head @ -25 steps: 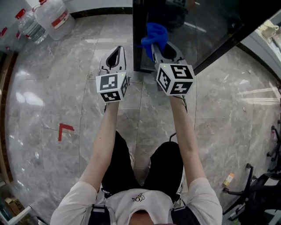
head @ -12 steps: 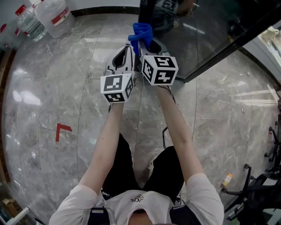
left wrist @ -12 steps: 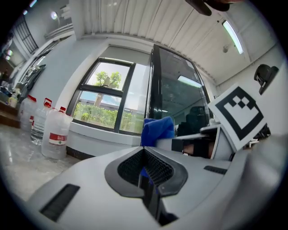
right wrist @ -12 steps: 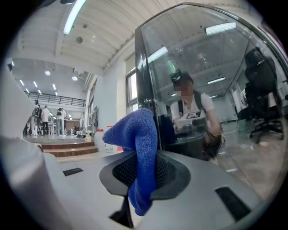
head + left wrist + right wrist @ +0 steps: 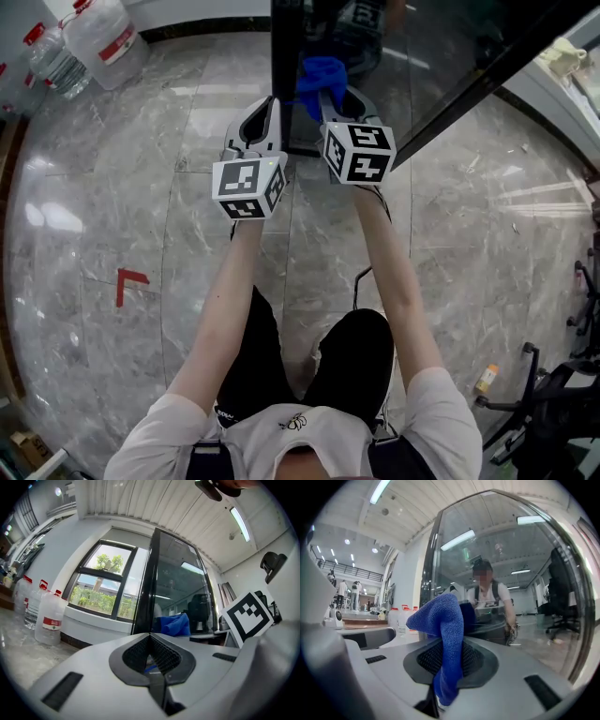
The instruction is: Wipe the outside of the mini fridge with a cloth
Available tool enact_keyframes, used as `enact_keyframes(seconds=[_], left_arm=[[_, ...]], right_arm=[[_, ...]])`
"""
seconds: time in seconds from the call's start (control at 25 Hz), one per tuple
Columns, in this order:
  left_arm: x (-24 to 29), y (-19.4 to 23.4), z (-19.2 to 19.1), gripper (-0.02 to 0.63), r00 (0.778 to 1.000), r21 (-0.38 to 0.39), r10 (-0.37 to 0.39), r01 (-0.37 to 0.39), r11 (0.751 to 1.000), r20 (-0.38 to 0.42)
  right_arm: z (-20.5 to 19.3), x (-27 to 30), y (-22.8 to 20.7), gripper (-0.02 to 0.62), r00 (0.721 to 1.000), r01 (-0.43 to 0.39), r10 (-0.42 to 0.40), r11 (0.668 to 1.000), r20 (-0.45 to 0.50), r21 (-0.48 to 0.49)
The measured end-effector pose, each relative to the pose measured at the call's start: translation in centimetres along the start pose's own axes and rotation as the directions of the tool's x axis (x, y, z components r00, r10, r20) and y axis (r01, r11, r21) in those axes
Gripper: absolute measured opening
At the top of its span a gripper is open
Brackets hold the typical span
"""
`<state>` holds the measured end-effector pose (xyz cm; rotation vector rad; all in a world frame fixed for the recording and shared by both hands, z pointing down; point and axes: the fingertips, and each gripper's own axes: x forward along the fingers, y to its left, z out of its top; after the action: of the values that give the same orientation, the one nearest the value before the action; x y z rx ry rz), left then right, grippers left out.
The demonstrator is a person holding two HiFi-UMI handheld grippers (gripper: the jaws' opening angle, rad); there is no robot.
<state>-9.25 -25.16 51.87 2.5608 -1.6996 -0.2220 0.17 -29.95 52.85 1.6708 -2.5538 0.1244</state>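
Observation:
The mini fridge (image 5: 412, 56) is a tall black cabinet with a glossy glass front that mirrors the room. My right gripper (image 5: 326, 101) is shut on a blue cloth (image 5: 319, 73), and the cloth rests against the glass near the fridge's left edge. In the right gripper view the blue cloth (image 5: 443, 634) hangs pinched between the jaws in front of the fridge (image 5: 525, 583). My left gripper (image 5: 264, 111) is shut on nothing, just left of the right one, beside the fridge's black corner (image 5: 145, 592). The left gripper view shows the cloth (image 5: 174, 624) beyond the shut jaws.
Large water bottles (image 5: 89, 37) stand at the far left by the wall. A red corner mark (image 5: 129, 284) is taped on the marble floor. Black chair bases (image 5: 553, 394) and a small bottle (image 5: 486, 378) lie at the lower right.
The right gripper and cloth swung left half a second ago and have come back right onto the glass. The left gripper stayed shut and barely moved.

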Motion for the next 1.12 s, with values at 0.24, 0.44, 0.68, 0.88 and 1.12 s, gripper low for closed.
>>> enact_keyframes(seconds=[0.24,0.44,0.68,0.88,1.12], left_arm=[[1.4,-2.9,-1.1,0.003,0.999,-0.025,-0.032,0.031,0.999,-0.01],[2.5,-5.8,-2.2,0.003,0.997,-0.003,-0.076,0.076,0.997,-0.031],[3.7,-9.2,-3.3,0.003,0.992,0.008,-0.114,0.115,0.993,-0.054],[4.3,-11.8,-3.8,0.003,0.983,0.035,-0.17,0.173,0.984,-0.067],[4.6,-11.8,-4.1,0.003,0.983,0.048,-0.166,0.17,0.984,-0.075]], right_arm=[[-0.4,-4.8,-7.5,0.081,0.991,0.13,-0.131,0.991,0.008,0.03],[-1.4,-8.4,-13.5,0.08,0.971,0.235,-0.238,0.968,0.021,0.092],[-2.2,-11.6,-18.9,0.081,0.944,0.327,-0.33,0.938,0.009,0.119],[-2.8,-13.0,-20.8,0.08,0.935,0.353,-0.355,0.929,-0.009,0.11],[-3.0,-14.6,-23.2,0.08,0.919,0.392,-0.394,0.913,-0.006,0.116]])
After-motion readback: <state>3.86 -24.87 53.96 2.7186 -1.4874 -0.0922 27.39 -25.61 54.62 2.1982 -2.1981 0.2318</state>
